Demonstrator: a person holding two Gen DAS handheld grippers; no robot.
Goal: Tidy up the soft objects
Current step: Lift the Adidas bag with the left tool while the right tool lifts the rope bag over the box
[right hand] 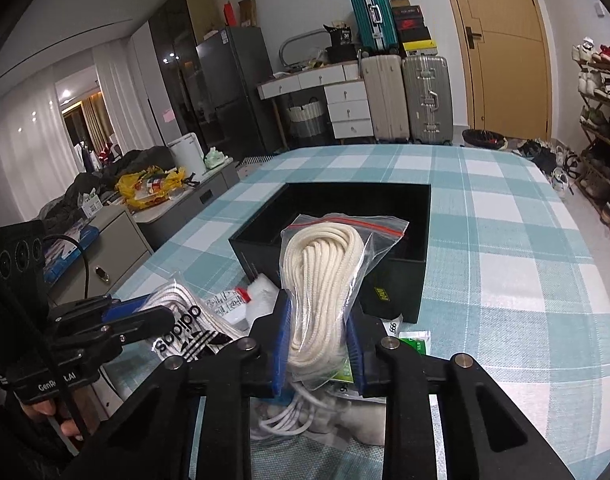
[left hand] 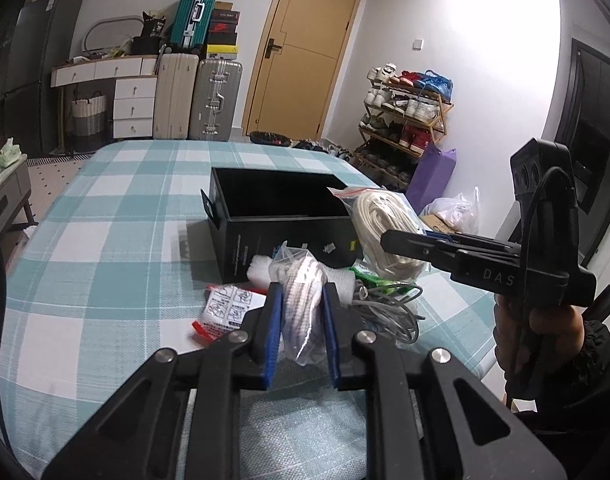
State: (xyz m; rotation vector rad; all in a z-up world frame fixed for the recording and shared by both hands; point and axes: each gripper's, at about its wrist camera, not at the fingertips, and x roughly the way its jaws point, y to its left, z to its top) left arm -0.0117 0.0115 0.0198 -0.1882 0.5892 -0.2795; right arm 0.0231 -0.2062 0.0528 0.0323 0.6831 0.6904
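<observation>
My left gripper (left hand: 302, 300) is shut on a clear bag of white laces (left hand: 301, 304), held just above the table. That bag shows Adidas print in the right wrist view, bag of laces (right hand: 189, 320). My right gripper (right hand: 319, 316) is shut on a zip bag of cream rope (right hand: 325, 276), seen from the left as rope bag (left hand: 381, 232) with the right gripper (left hand: 389, 238) clamped on it. Both bags hang in front of an open black box (right hand: 401, 272), black box (left hand: 265, 232), on the checked tablecloth.
On the table near the box lie a white cable coil (left hand: 389, 312), a white foam piece (left hand: 261, 268), a printed packet with red trim (left hand: 221, 312) and a green packet (right hand: 415, 342). Teal checked tablecloth (right hand: 505, 264) stretches right. Suitcases (right hand: 405, 96), a door, a shoe rack stand behind.
</observation>
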